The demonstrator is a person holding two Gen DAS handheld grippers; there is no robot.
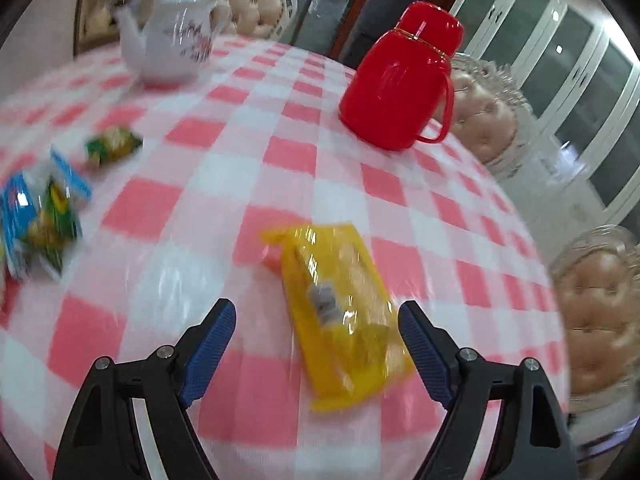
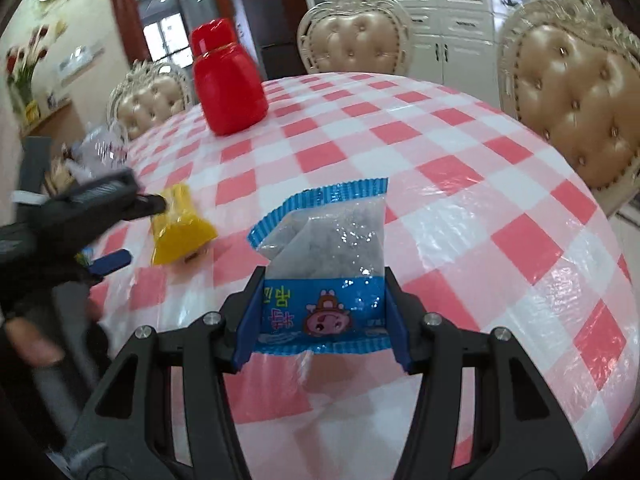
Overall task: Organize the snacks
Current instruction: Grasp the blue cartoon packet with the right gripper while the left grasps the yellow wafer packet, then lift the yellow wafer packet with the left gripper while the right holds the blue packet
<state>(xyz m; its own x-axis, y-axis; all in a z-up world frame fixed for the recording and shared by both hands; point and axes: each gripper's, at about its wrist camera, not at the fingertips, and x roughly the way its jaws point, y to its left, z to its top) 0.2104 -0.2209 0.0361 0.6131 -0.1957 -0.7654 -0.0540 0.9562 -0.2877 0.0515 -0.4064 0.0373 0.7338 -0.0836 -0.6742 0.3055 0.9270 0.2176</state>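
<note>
A yellow snack packet (image 1: 340, 312) lies on the pink-and-white checked tablecloth (image 1: 248, 168). My left gripper (image 1: 316, 308) hovers over it, open, and the packet sits between the blue pads, closer to the right one. My right gripper (image 2: 325, 276) is shut on a blue snack packet (image 2: 328, 224) with a clear window and a cartoon print, held upright above the cloth. The right wrist view also shows the left gripper (image 2: 136, 232) at the yellow packet (image 2: 180, 232). A green snack (image 1: 114, 146) and a blurred pile of blue and green snacks (image 1: 38, 220) lie at the left.
A red jug with a handle (image 1: 400, 80) stands at the far side of the table, and a white flowered teapot (image 1: 172, 40) at the far left. Padded beige chairs (image 2: 576, 112) ring the round table. A person's hand (image 2: 32, 344) holds the left gripper.
</note>
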